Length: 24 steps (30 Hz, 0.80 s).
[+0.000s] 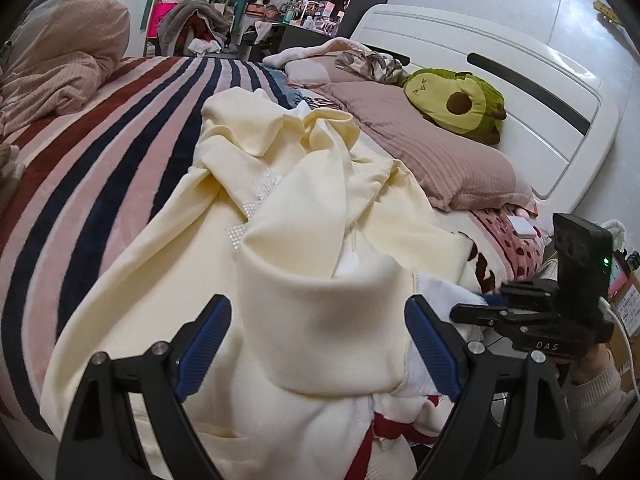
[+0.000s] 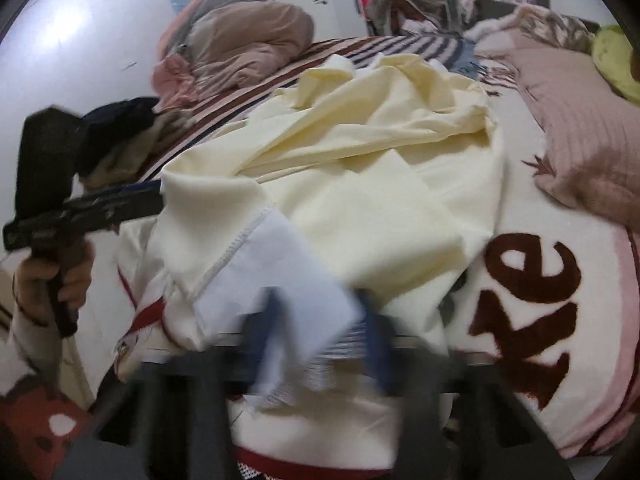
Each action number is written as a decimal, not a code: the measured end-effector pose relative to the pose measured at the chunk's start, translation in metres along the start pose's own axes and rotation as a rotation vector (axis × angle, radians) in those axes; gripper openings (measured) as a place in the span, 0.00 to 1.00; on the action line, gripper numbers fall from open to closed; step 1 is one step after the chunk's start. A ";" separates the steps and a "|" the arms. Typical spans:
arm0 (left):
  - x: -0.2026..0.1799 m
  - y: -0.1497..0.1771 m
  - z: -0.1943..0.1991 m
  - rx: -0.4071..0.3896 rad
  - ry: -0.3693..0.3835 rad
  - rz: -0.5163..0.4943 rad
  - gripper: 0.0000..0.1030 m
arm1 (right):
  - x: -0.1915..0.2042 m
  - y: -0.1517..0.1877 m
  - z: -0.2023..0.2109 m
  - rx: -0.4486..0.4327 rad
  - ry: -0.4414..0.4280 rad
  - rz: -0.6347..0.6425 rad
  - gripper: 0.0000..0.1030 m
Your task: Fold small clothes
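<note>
Left tongs (image 1: 318, 344) gape around cream garment (image 1: 304, 240); avocado plush (image 1: 456, 100) sharp here.

right claw (image 2: 320, 340) blurred, grip unclear

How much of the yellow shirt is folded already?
Not much yet. The yellow shirt lies crumpled and bunched on the striped blanket, with no neat fold showing. In hand: the left hand-held gripper is open around a thick flap of it. The right hand-held gripper is blurred, apparently closing on a white inner piece, but I cannot be sure. Smoothing and all the folds are left.
</note>
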State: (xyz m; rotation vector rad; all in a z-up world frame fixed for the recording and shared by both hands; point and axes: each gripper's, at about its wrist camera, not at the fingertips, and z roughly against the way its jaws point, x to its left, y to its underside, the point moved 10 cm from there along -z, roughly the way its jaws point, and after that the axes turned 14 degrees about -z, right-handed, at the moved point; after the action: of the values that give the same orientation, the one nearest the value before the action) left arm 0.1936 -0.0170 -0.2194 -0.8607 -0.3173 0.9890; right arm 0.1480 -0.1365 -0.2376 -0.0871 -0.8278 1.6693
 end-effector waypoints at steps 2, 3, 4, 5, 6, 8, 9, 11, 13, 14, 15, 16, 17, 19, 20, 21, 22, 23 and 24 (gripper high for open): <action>0.001 0.000 0.004 -0.004 -0.004 0.000 0.83 | 0.010 0.001 0.004 0.003 -0.052 0.006 0.04; 0.001 0.000 0.005 -0.007 -0.005 0.000 0.83 | 0.018 0.001 0.009 0.004 -0.102 -0.003 0.04; 0.002 0.000 0.008 -0.012 -0.007 0.001 0.83 | 0.025 0.000 0.012 0.001 -0.130 -0.004 0.03; 0.003 -0.001 0.010 -0.015 -0.007 0.001 0.83 | 0.035 -0.001 0.016 -0.004 -0.165 0.002 0.03; 0.004 -0.001 0.012 -0.022 -0.009 0.002 0.83 | 0.045 -0.002 0.020 -0.006 -0.198 0.011 0.03; 0.008 -0.001 0.018 -0.035 -0.017 0.008 0.83 | 0.065 -0.004 0.024 -0.011 -0.256 0.027 0.03; 0.011 -0.002 0.022 -0.045 -0.023 0.011 0.83 | 0.076 -0.007 0.026 -0.013 -0.290 0.029 0.02; 0.017 -0.002 0.030 -0.060 -0.036 0.017 0.83 | 0.098 -0.012 0.029 -0.016 -0.361 0.037 0.02; 0.025 -0.002 0.041 -0.080 -0.055 0.023 0.83 | 0.121 -0.018 0.029 -0.017 -0.415 0.058 0.02; 0.031 -0.001 0.048 -0.091 -0.067 0.027 0.83 | 0.134 -0.019 0.029 -0.014 -0.441 0.073 0.02; 0.037 -0.001 0.055 -0.104 -0.082 0.033 0.83 | 0.143 -0.019 0.028 -0.010 -0.461 0.084 0.02; 0.043 0.000 0.062 -0.114 -0.093 0.038 0.83 | 0.155 -0.020 0.026 -0.002 -0.481 0.100 0.02; 0.048 0.001 0.068 -0.126 -0.104 0.043 0.83 | 0.166 -0.019 0.023 0.007 -0.491 0.120 0.02; 0.063 0.005 0.084 -0.149 -0.136 0.053 0.83 | 0.186 -0.016 0.015 0.028 -0.499 0.162 0.02; 0.068 0.007 0.089 -0.156 -0.149 0.056 0.83 | 0.194 -0.015 0.011 0.041 -0.506 0.175 0.02; 0.076 0.010 0.095 -0.162 -0.165 0.062 0.83 | 0.202 -0.013 0.005 0.055 -0.514 0.184 0.02; 0.083 0.013 0.100 -0.168 -0.178 0.069 0.83 | 0.211 -0.011 0.000 0.071 -0.520 0.192 0.02; 0.088 0.016 0.104 -0.173 -0.183 0.078 0.83 | 0.219 -0.008 -0.006 0.087 -0.525 0.201 0.02; 0.095 0.020 0.109 -0.177 -0.178 0.092 0.84 | 0.225 -0.006 -0.011 0.098 -0.526 0.208 0.02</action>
State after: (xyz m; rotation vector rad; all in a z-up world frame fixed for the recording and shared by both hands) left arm 0.1678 0.1206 -0.1778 -0.9557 -0.5273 1.1384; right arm 0.0935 0.0671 -0.1590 0.3595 -1.1548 1.9607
